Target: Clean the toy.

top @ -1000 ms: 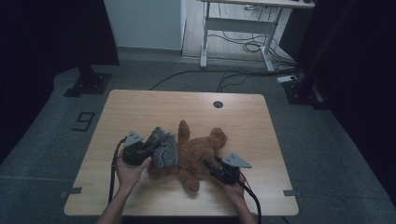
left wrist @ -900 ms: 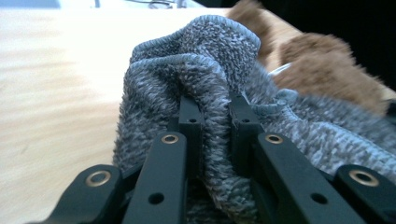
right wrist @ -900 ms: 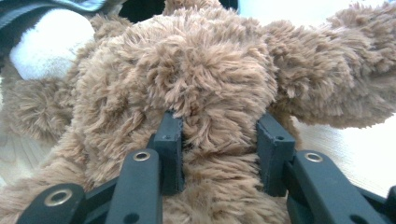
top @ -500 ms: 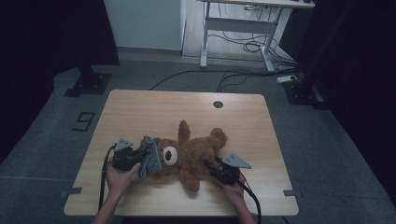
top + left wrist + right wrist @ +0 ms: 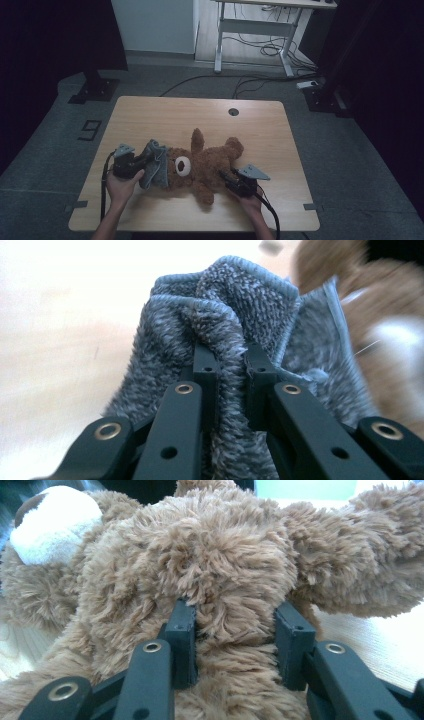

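On the wooden worktop, the left gripper is pinching a grey fleece cloth between closed fingers, bunched against the head of a brown teddy bear lying at centre; the right gripper, its fingers clamped, is holding the bear's furry body.

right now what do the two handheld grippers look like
Both are black. The left gripper and right gripper each carry a grey three-cornered plate and trail a black cable. Their jaw links show brass-ringed holes. No sleeves show on the forearms.
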The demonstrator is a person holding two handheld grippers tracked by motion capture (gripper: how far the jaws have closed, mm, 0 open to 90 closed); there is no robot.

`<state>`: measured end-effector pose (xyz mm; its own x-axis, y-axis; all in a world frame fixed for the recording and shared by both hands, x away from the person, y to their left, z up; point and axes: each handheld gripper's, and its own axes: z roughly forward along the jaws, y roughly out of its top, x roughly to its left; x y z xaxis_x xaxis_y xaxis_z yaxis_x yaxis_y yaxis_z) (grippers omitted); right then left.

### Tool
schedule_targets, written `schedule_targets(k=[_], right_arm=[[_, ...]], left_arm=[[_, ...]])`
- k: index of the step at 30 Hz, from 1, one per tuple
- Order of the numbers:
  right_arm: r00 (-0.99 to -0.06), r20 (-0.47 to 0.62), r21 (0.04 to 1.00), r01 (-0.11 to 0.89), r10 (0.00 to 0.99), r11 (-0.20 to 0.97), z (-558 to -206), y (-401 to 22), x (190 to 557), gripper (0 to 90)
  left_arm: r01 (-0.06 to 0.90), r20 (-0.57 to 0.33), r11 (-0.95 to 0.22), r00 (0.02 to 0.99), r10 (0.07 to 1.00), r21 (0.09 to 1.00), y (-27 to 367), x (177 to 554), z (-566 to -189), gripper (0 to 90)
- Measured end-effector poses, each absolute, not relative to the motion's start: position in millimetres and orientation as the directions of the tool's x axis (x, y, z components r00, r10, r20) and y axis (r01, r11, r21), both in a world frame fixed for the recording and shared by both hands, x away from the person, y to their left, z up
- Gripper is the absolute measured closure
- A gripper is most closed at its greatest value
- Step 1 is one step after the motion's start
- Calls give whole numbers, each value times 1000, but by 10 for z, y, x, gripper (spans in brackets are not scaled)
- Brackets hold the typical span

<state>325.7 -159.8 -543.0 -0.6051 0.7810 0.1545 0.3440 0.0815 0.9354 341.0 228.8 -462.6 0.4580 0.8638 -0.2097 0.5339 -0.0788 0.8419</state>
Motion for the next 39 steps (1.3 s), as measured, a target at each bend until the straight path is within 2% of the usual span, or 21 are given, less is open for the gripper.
schedule_targets(k=[4,8,10,13,17,23,25,30,32,33,35,38,39], right_arm=[[-604,154,935,345,782,82,-5429,-1595,3252,600],[-601,152,936,343,785,81,-5430,-1592,3250,602],[-599,147,937,338,788,83,-5431,-1590,3249,605],[-597,136,939,331,791,89,-5429,-1588,3243,611],[-591,126,941,325,797,92,-5423,-1589,3238,617],[-599,134,940,330,790,91,-5409,-1593,3230,609],[-604,146,936,341,784,89,-5397,-1606,3232,581],[-630,183,924,371,755,86,-5273,-1713,3228,390],[-628,180,927,366,757,83,-5237,-1733,3224,366],[-624,196,929,365,756,60,-5149,-1776,3215,301],[-621,216,923,382,754,50,-5072,-1790,3223,234],[-636,263,908,417,725,36,-5035,-1770,3250,194],[-641,265,898,436,721,57,-5045,-1722,3287,151]], left_arm=[[459,-160,-114,517,841,881,2004,3466,-4280,806],[443,-121,-174,561,819,879,1664,3590,-4162,806],[468,-116,-212,579,807,858,1435,3712,-4218,807],[494,-116,-240,587,801,836,1295,3775,-4339,811],[521,-113,-268,588,801,811,1250,3777,-4520,813],[531,-151,-237,586,796,814,1321,3733,-4645,818],[523,-148,-235,589,794,819,1322,3695,-4666,821],[505,-168,-205,597,784,838,1364,3573,-4760,827],[500,-168,-204,601,781,842,1374,3554,-4773,828],[496,-168,-202,604,779,845,1377,3532,-4783,828],[491,-169,-199,608,776,848,1386,3493,-4788,829],[481,-164,-201,614,772,854,1387,3442,-4800,829],[475,-166,-197,618,768,858,1394,3410,-4808,829]])
